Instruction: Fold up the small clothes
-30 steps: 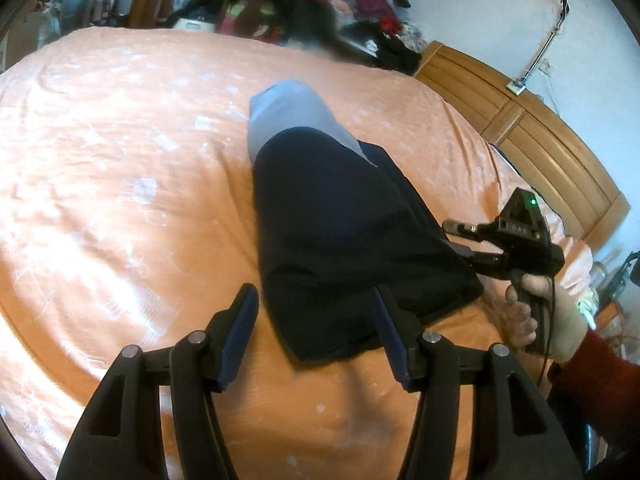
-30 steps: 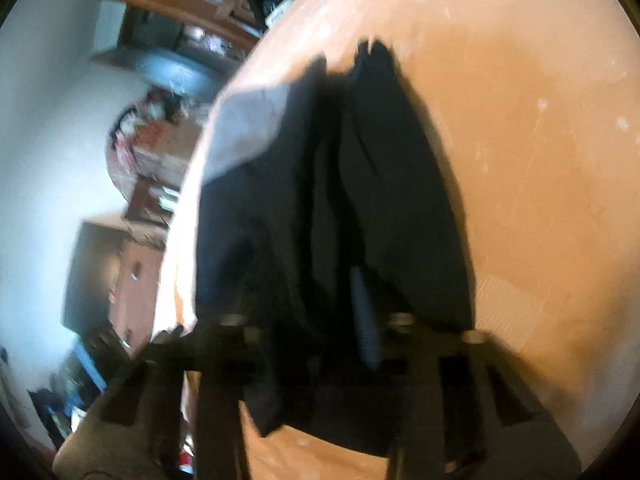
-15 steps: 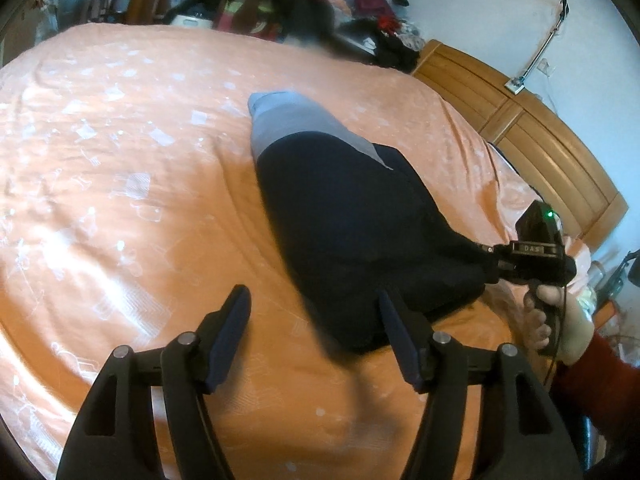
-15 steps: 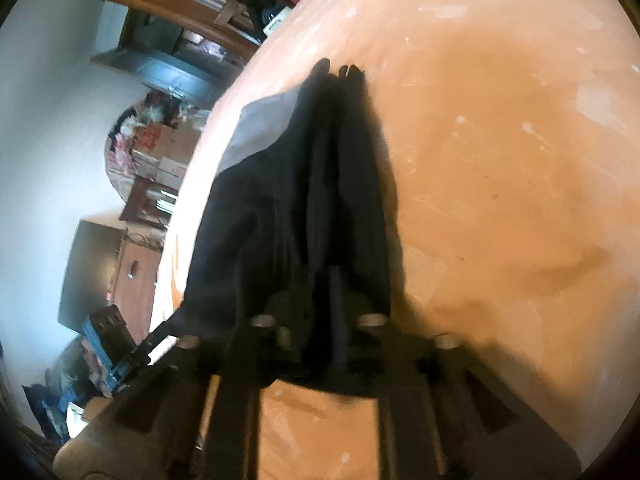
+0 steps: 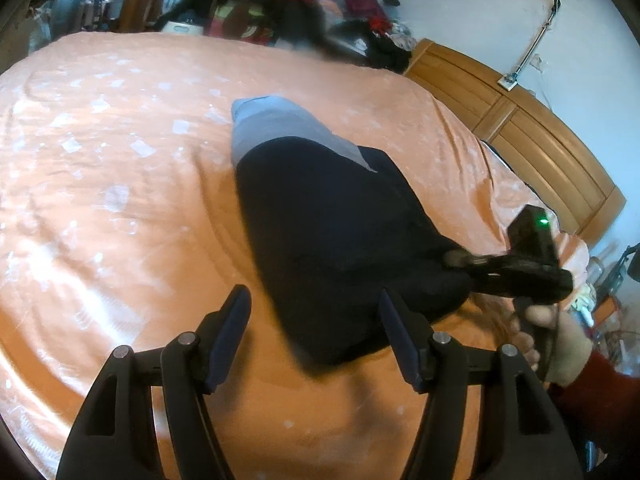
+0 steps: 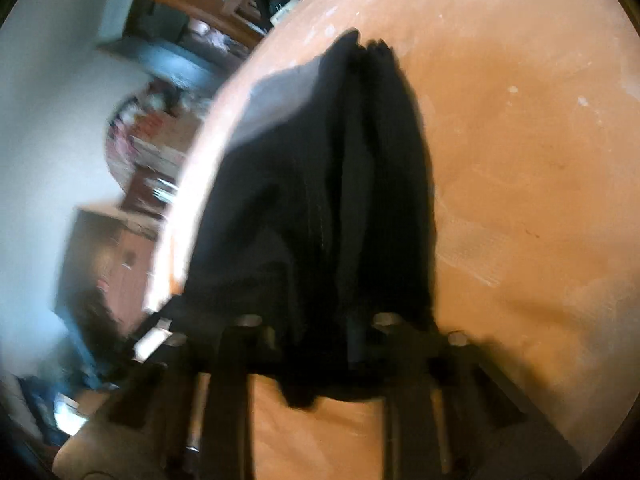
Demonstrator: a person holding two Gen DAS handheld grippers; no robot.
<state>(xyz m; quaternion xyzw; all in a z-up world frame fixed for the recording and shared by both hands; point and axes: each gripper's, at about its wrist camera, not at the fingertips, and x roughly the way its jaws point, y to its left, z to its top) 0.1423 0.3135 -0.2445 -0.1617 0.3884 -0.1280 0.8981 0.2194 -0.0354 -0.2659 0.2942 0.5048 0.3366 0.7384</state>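
Orange bed (image 5: 120, 208) | one dark garment (image 5: 340, 240) at centre | left gripper (image 5: 316, 336) spread, empty | right gripper (image 5: 460, 260) pinching garment's edge

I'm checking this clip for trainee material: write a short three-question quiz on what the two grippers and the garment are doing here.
1. True or false: the left gripper is clamped on the dark garment.
2. Which gripper grips the garment's near corner? A) left B) right C) neither
3. Fill in: the garment lies on an ____ bedsheet.

Key
1. False: its jaws stand apart above the sheet, with nothing between them.
2. B: the right gripper, held in a hand, pinches the bunched corner.
3. Orange.
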